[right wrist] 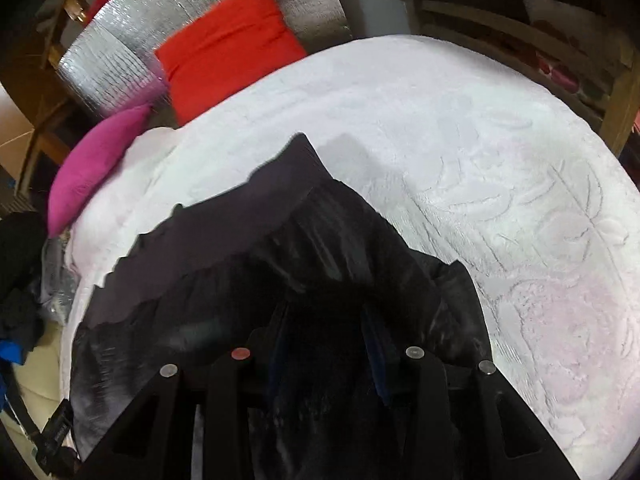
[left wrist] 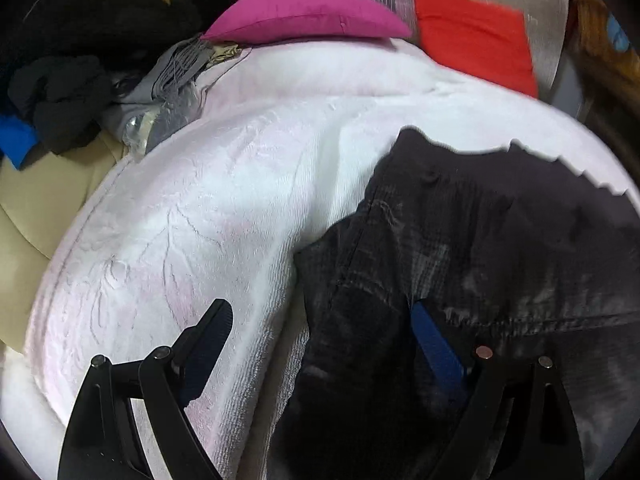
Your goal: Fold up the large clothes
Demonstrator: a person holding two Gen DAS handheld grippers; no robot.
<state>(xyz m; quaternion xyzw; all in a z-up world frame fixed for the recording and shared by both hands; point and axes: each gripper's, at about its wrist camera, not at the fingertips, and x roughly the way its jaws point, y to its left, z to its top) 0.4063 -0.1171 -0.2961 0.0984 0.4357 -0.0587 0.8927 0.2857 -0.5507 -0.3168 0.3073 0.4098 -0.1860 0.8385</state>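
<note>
We judge the dark garment (left wrist: 480,248) to be soft, limp and fairly light, a thin fabric with a slight sheen that may slide on itself, so we would take it at a hem or corner where the stitched edge gives the pads something to bite. It lies spread on the white textured blanket (left wrist: 180,220), near the magenta cushion (left wrist: 308,14) and the red cushion (left wrist: 476,44). Our left gripper (left wrist: 320,344) stands wide open, holding nothing: its left finger rests over bare blanket, its right blue-padded finger (left wrist: 436,344) sits at the garment's seam, and the cloth's edge runs between them. Our right gripper (right wrist: 328,356) is buried in dark folds; cloth lies between its fingers, but we cannot tell whether it is clamped.
</note>
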